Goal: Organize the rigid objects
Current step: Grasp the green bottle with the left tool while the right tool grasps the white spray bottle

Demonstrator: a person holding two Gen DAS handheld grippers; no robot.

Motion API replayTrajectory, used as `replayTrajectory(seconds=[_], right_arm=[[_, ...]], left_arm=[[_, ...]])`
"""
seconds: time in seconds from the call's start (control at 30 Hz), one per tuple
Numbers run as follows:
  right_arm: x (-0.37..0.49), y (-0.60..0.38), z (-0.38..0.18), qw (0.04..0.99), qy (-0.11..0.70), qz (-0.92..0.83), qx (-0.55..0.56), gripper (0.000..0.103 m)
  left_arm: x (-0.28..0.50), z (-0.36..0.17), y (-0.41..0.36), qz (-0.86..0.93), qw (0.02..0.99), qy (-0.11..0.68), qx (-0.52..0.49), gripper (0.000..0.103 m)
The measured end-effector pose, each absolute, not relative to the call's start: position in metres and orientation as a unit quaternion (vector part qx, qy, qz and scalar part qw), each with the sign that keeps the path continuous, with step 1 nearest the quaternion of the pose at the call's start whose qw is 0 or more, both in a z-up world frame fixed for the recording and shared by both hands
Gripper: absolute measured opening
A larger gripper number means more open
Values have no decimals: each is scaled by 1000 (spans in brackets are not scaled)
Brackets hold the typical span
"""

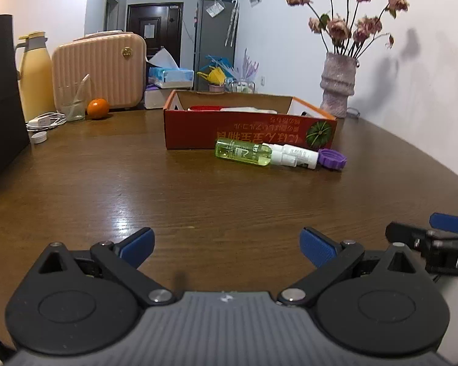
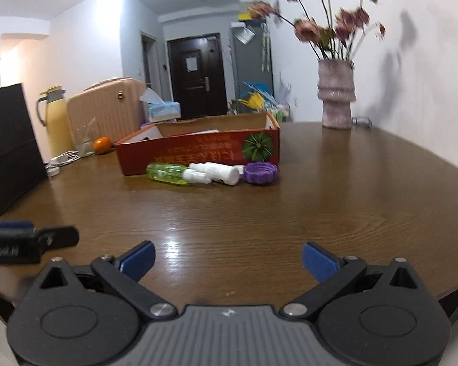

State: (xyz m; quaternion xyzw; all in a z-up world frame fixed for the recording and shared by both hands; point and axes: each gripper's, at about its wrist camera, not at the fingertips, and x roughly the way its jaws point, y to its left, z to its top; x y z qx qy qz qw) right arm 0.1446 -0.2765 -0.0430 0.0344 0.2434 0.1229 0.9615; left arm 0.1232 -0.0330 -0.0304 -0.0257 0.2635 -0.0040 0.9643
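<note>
A green clear bottle (image 1: 242,152) (image 2: 167,173), a white bottle (image 1: 299,156) (image 2: 219,172) and a purple ribbed lid (image 1: 332,159) (image 2: 260,173) lie side by side on the wooden table, right in front of a red cardboard box (image 1: 247,128) (image 2: 198,149) that holds some white and red items. My left gripper (image 1: 227,245) is open and empty, low over the near table, well short of the bottles. My right gripper (image 2: 228,259) is open and empty too, beside it; part of it shows in the left wrist view (image 1: 436,241).
A vase of dried flowers (image 1: 337,87) (image 2: 336,94) stands at the back right. At the back left are an orange (image 1: 98,108), a glass (image 1: 71,102), a yellow jug (image 1: 35,76), a beige case (image 1: 99,71), a charger cable (image 1: 45,120) and a black bag (image 2: 10,146).
</note>
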Motion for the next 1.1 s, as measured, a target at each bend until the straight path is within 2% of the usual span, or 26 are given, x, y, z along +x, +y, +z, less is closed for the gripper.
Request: replayTrajectory(seconds=[0.3,0.67,0.87,1.03,1.1], right_arm=[[218,-277,-32,962,236,139,-6,91],[324,-284,-16,956,240,166,-31,91],[354,-268,-28,948,255,182,-55,90],[365,-255,-37,939,258,222,-58,78],[372,-249,-40,934,266,230,-59,59]], left_arm=[[213,-23,-38,21,966,255,-32,103],[358,-31,-49,55,950,299,-69,103],[376,-50,-53,49,946,314,-60,103],[357,-52,-43,2,951,306,-46,103],[352,-50,-38,8,954,299,-30,103]])
